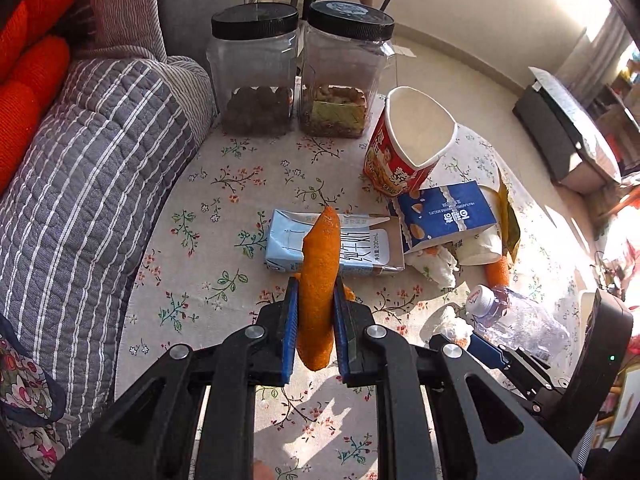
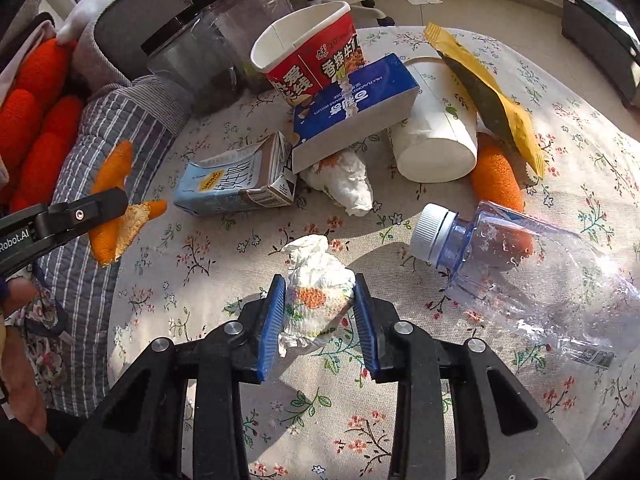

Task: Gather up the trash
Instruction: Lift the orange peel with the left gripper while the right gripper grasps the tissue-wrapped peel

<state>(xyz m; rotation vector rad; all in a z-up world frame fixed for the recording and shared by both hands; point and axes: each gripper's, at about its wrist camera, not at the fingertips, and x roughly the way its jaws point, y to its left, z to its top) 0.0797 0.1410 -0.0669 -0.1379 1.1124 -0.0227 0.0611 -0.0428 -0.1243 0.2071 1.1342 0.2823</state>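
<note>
My left gripper [image 1: 315, 308] is shut on an orange peel [image 1: 318, 280] and holds it above the floral tablecloth [image 1: 208, 240]; the peel also shows at the left of the right wrist view [image 2: 110, 204]. My right gripper [image 2: 318, 304] is shut on a crumpled tissue [image 2: 316, 300] with an orange stain. On the table lie a milk carton [image 2: 236, 184], a blue biscuit box [image 2: 352, 112], a red noodle cup [image 2: 308, 52], a white paper cup [image 2: 436, 136], a yellow wrapper [image 2: 492, 100], another tissue [image 2: 344, 176], an orange peel [image 2: 496, 176] and a clear plastic bottle [image 2: 532, 264].
Two black-lidded plastic jars [image 1: 256, 72] [image 1: 344, 72] stand at the table's far edge. A striped grey cushion [image 1: 92, 168] and orange cushions [image 1: 28, 64] lie to the left. A dark cabinet [image 1: 568, 132] stands on the floor at the right.
</note>
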